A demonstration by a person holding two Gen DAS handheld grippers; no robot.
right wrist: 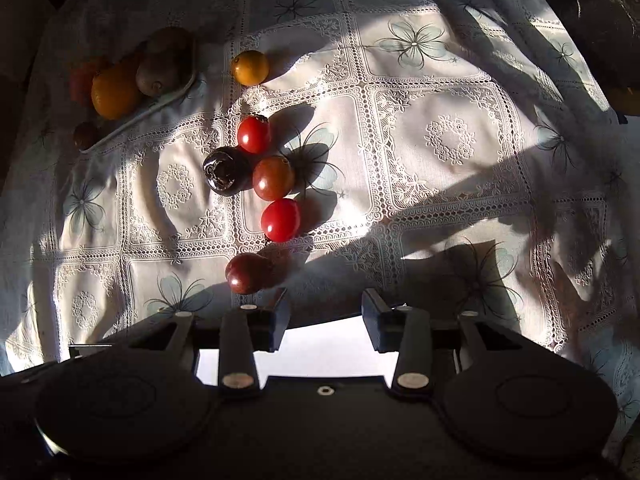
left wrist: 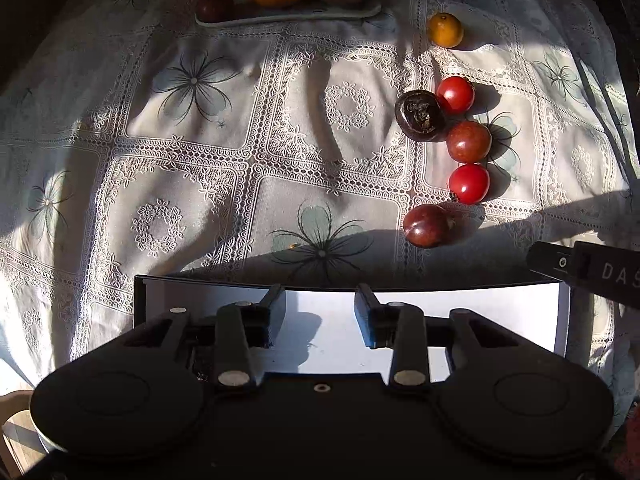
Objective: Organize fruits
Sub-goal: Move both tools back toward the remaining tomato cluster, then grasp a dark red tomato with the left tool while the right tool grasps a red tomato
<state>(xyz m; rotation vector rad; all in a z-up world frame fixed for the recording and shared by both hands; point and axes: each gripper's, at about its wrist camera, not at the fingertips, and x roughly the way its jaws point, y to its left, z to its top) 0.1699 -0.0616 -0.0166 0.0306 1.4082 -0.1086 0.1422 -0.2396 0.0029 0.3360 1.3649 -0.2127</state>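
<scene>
We see hard, low sunlight raking the lace tablecloth (left wrist: 280, 128), throwing long dark shadows beside the fruit, while fisheye bending darkens the corners and a white sheet (left wrist: 328, 320) glares.

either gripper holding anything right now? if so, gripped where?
Nothing held. The left gripper and right gripper both have empty open jaws; all fruit sits loose on the tablecloth.
</scene>
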